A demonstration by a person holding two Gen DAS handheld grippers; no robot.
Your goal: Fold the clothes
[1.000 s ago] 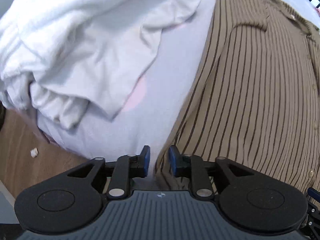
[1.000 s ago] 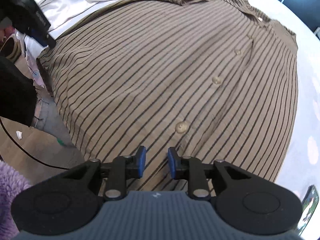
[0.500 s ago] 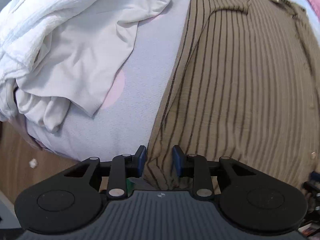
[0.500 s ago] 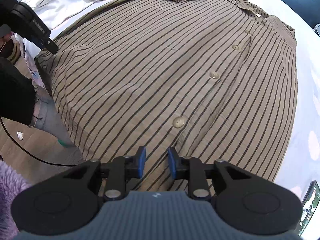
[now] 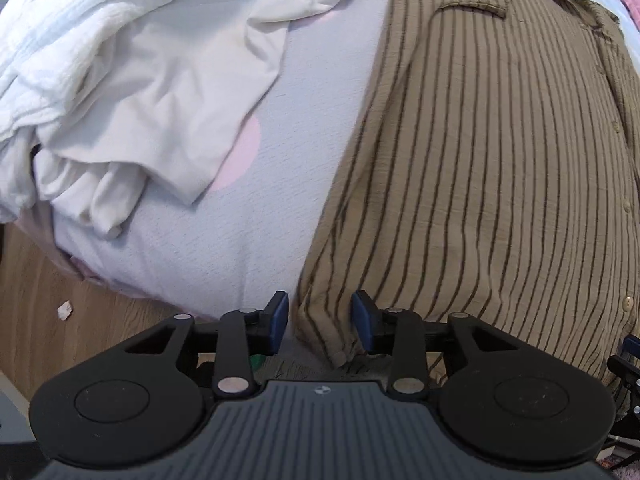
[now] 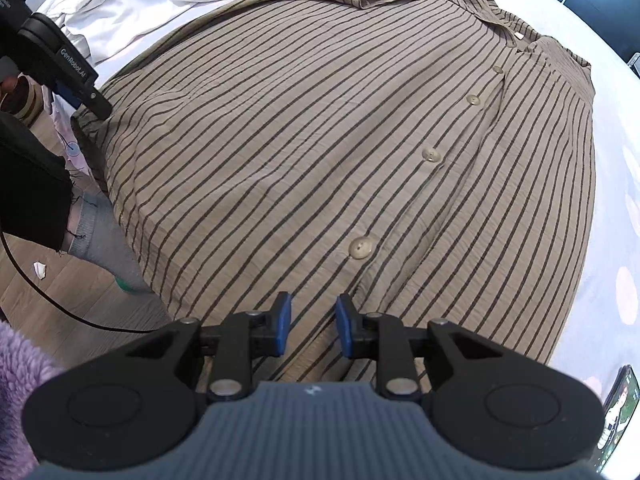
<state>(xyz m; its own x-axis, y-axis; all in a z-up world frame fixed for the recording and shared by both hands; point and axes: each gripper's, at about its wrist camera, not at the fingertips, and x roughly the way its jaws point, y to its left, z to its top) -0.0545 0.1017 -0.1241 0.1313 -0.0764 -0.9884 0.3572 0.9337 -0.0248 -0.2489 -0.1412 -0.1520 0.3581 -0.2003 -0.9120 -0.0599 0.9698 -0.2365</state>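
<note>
Moved: left gripper (image 5: 319,322) widened since a second ago, now straddling the shirt (image 5: 480,184) hem corner.
Jaws: I see both pairs apart; right gripper (image 6: 310,326) over near hem.
Shirt: flat on bed (image 5: 256,216), buttoned.
Handling: light, limp, probably slippery; pinch hem corners.

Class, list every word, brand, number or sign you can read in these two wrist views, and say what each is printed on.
"GenRoboLAI": white lettering on the left gripper body, right wrist view; the last letters are uncertain.
"DAS": on the same body, cut off at the frame edge.
phone screen: too small to read.
striped shirt: no text.
</note>
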